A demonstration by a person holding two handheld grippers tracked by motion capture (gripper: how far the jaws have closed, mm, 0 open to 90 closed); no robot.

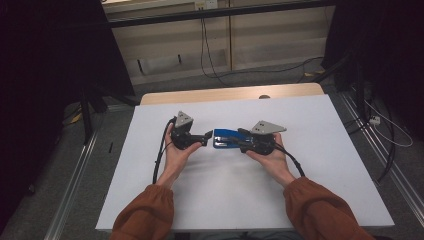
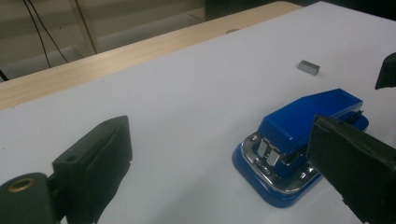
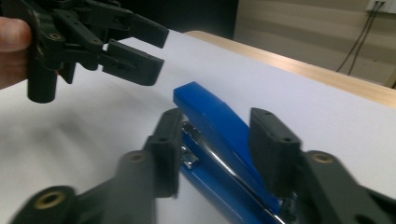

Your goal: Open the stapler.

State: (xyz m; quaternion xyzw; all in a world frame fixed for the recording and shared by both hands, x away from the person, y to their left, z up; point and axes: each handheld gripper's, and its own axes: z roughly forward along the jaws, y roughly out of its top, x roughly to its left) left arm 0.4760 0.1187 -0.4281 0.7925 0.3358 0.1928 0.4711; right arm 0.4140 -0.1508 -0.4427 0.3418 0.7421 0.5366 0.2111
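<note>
A blue stapler (image 1: 226, 138) lies flat on the white table top (image 1: 225, 200), midway between the two hands. My right gripper (image 1: 242, 140) comes in from the right and straddles the stapler's rear half. In the right gripper view the stapler (image 3: 205, 109) runs between the jaws of the right gripper (image 3: 215, 128), with a pad against each long side. My left gripper (image 1: 205, 138) stands open just left of the stapler's metal nose, holding nothing. From the left gripper (image 2: 219, 135), the stapler (image 2: 303, 116) sits ahead, by the right-hand jaw. The left gripper (image 3: 159, 52) also shows beyond the stapler's tip.
A small grey strip of staples (image 2: 308, 66) lies on the table beyond the stapler. A bare wooden edge (image 1: 230, 93) runs along the table's far side. Cables (image 1: 210, 55) trail over the floor behind, and dark curtains hang at both sides.
</note>
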